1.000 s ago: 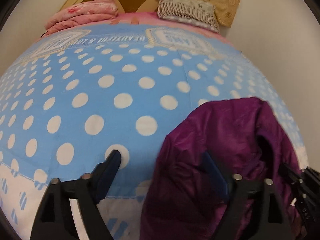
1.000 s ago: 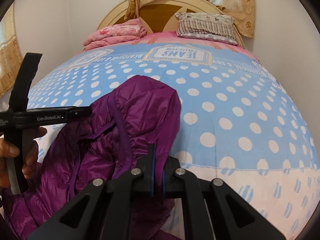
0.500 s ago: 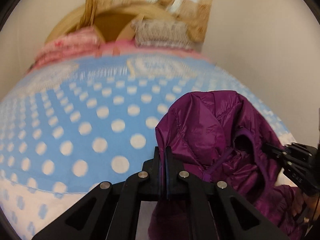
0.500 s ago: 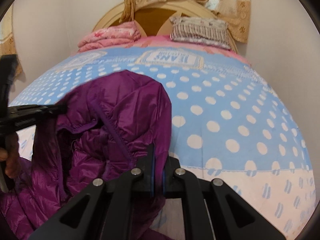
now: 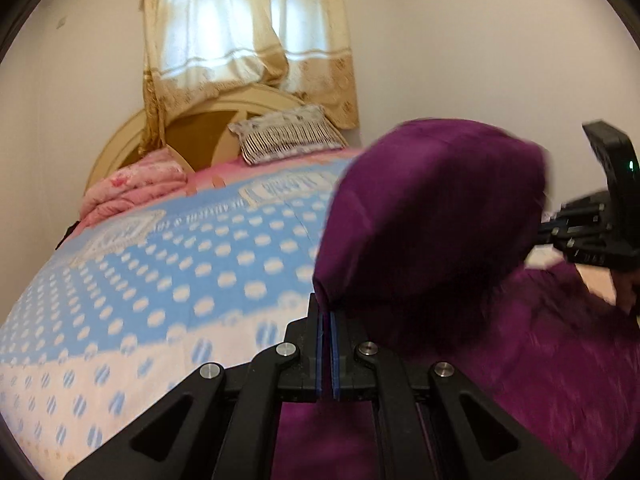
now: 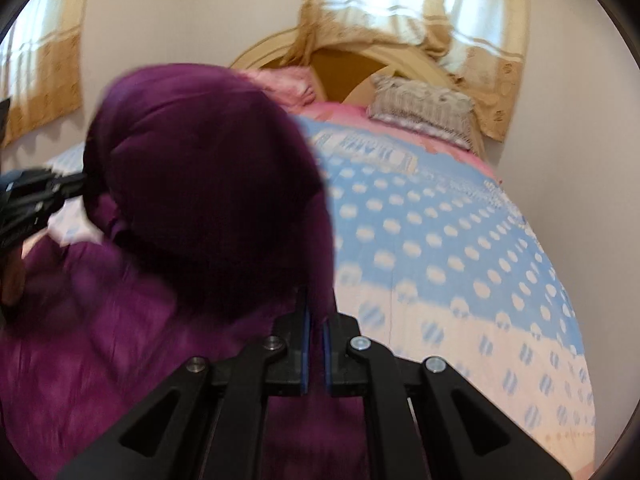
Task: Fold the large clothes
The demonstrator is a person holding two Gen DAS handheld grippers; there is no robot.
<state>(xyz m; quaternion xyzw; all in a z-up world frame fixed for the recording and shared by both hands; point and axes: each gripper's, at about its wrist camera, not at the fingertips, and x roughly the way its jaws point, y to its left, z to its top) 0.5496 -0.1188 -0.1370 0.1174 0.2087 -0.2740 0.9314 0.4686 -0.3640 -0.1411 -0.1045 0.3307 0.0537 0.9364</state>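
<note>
Blue polka-dot bedspread (image 5: 168,248) across the left and centre of the left wrist view. Purple jacket (image 5: 432,216) raised at centre right, above the bedspread. Left gripper (image 5: 326,320) and right gripper (image 6: 315,312) each clamped tight on jacket fabric, bottom centre.

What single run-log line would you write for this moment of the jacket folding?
left gripper: jaws shut on purple puffer jacket | right gripper: jaws shut on same jacket | jacket: raised above blue polka-dot bedspread
</note>
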